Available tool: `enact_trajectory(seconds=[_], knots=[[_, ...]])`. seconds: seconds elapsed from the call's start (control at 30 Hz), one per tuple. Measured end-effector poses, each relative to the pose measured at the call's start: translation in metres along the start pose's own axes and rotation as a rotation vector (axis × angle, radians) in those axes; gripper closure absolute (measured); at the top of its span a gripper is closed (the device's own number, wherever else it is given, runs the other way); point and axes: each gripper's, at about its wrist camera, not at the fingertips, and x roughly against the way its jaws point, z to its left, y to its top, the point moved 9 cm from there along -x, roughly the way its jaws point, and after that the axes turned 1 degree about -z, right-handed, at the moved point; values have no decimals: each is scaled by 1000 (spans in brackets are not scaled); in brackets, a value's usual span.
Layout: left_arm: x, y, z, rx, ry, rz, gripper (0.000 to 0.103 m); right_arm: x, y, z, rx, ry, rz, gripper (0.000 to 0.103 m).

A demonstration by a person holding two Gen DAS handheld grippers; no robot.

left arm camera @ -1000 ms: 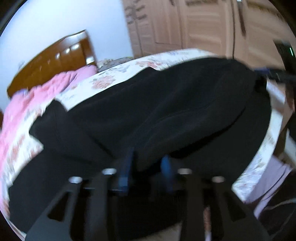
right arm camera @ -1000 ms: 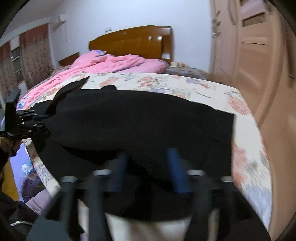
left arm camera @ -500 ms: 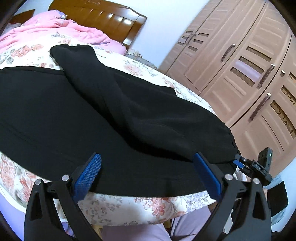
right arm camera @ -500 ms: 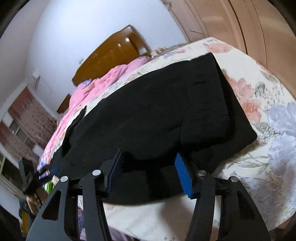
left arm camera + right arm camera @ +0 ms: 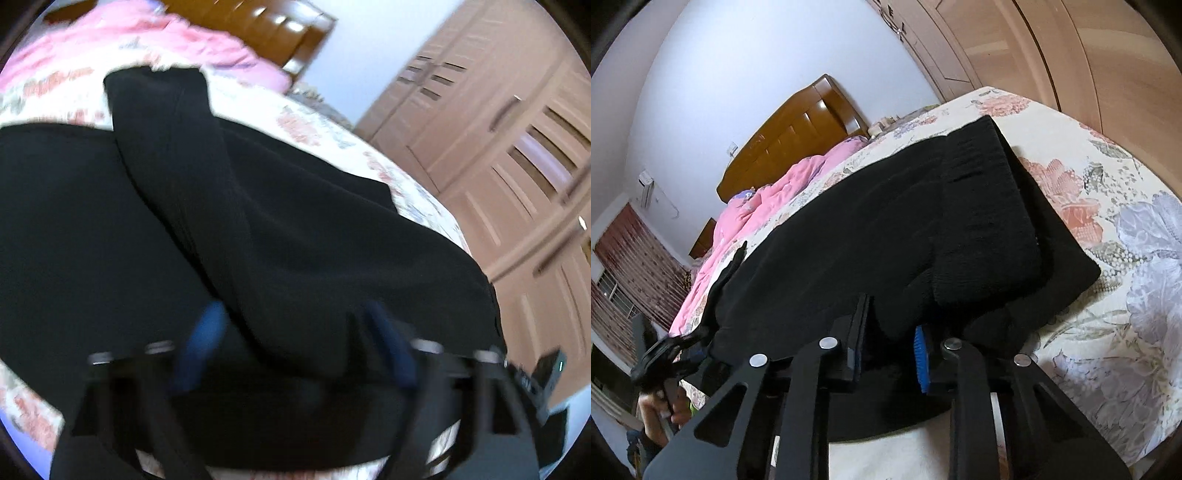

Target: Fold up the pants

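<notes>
**A:** What filled the room at that moment?

**B:** A bed [image 5: 1115, 206] with a floral sheet took up most of both views, backed by a brown wooden headboard [image 5: 798, 136]. A tall wooden wardrobe [image 5: 509, 155] stood along one side, and a rumpled pink quilt [image 5: 768, 192] lay at the head end.

**A:** And the pants?

**B:** The black pants [image 5: 886, 229] lay spread across the foot of the bed, along its near edge. One leg was laid over the rest, so a thick doubled layer showed near the end by the wardrobe side. The far hem of the top leg [image 5: 155, 88] reached toward the quilt.

**A:** How did the right gripper stand?

**B:** The right gripper [image 5: 888, 341] had its blue pads [image 5: 919, 360] drawn in on a bunched fold of the near edge of the pants. Its jaws had just been closing, and the cloth sat pinched between them.

**A:** The left one?

**B:** The left gripper [image 5: 295, 336] was blurred. Its jaws had just been closing too, with a fold of the black cloth lying between the blue fingers [image 5: 207, 332]. Whether the pads truly pressed the fabric, I could not tell. From the right wrist view, the left gripper showed small at the far corner of the bed, in a hand [image 5: 661, 410].
</notes>
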Motion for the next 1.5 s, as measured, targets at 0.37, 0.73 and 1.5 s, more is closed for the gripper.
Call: enact_trajectory(seconds=[0.37, 0.73, 1.5], knots=[[106, 17, -35, -92, -157, -275, 94, 41, 27, 20, 58, 109, -78, 92], [45, -60, 11, -167, -11, -125, 89, 24, -17, -31, -11, 52, 29, 91], [44, -59, 5, -222, 9, -162, 89, 15, -10, -35, 55, 21, 15, 94]])
